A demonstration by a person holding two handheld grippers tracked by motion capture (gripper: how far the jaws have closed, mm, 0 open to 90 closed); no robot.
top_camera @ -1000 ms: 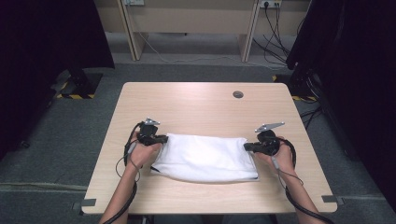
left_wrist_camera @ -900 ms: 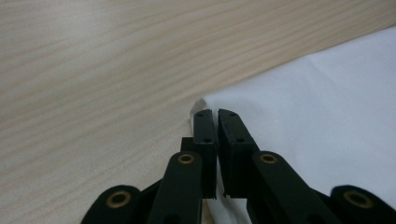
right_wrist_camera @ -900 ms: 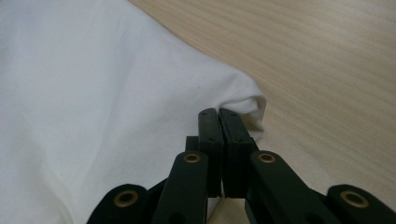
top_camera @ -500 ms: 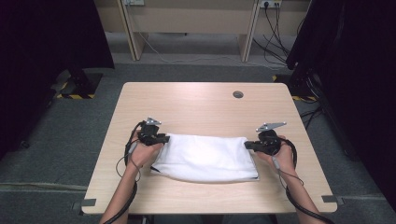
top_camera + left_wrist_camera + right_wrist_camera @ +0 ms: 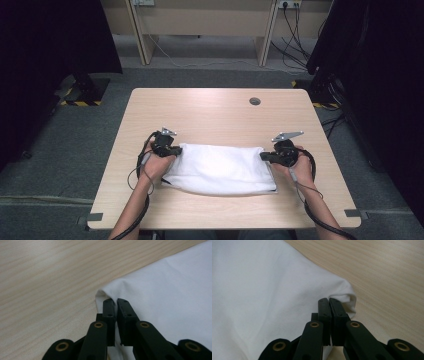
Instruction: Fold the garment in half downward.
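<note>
the left gripper (image 5: 172,149) is seen at the far left corner of a white folded cloth (image 5: 220,169), and its two black jaws are brought together on that corner; in the left gripper view (image 5: 116,301) a small fold of the fabric (image 5: 160,295) is pinched between the tips. its jaws have just been closing, with the cloth's corner between them. the right gripper (image 5: 265,156) is set at the far right corner of the cloth, and its jaws are likewise pressed together; in the right gripper view (image 5: 328,300) the rounded corner of the fabric (image 5: 267,297) is caught between the tips, with a puckered edge bulging to the right of them.

the cloth is laid flat on a pale wooden rectangular table (image 5: 210,112), in the near half of it and between the two hands. its long axis is run from left to right across the table, and its far edge is stretched between the two grippers. its near edge is bowed slightly toward the person.

each gripper body is partly covered by the hand that holds it, and cables are trailed back along the forearms. how many layers are folded in the cloth cannot be made out. a thin dark line is seen under the near edge, but what it is cannot be told. a small dark round hole (image 5: 255,101) is seen near the table's far right part, well apart from the cloth.
</note>
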